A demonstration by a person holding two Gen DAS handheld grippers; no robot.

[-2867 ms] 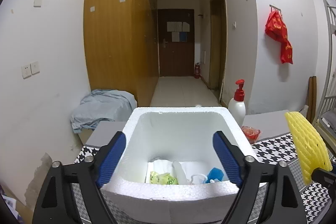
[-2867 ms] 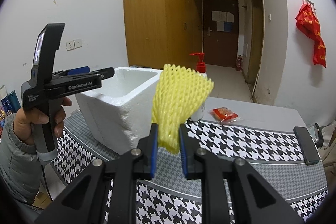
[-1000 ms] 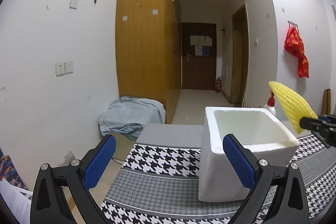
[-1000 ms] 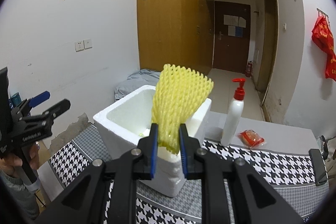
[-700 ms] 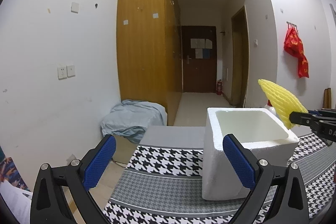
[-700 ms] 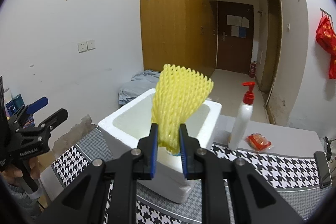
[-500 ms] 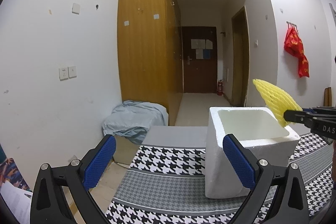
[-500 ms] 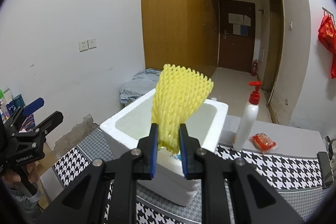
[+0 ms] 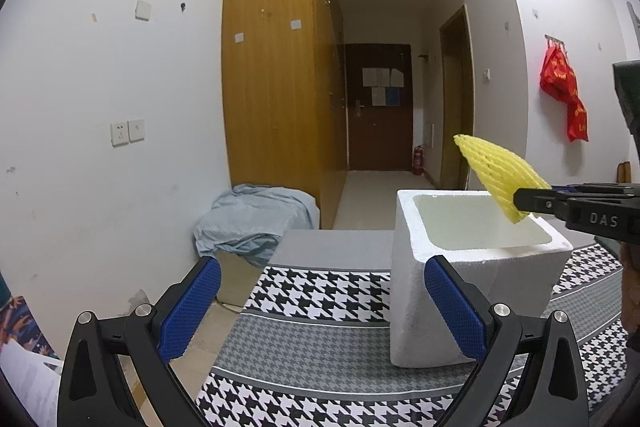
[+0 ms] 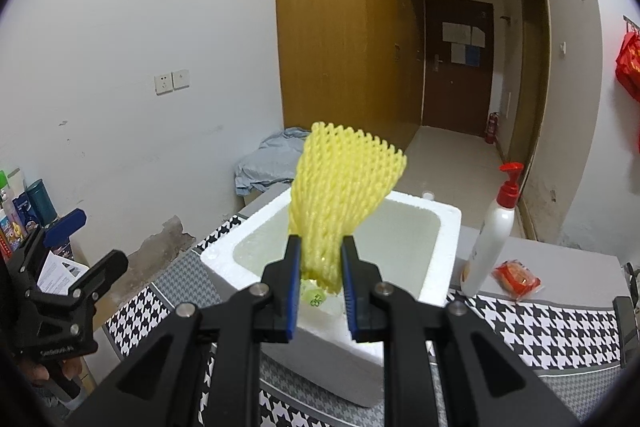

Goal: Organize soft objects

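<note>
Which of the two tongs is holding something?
The right tongs, shut on the yellow foam net above the white box; the left tongs are open and empty.

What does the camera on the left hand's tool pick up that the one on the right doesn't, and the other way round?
Only the left wrist view shows the left tool from behind, its blue pads wide apart with nothing between them, and the outer side wall of the foam box.

Only the right wrist view shows the pump bottle, the red packet, and green-printed things down inside the box.

Both show the yellow foam net pinched in the right tool above the open box, the houndstooth cloth, the wooden wardrobe and the grey-blue bundle on the floor.
</note>
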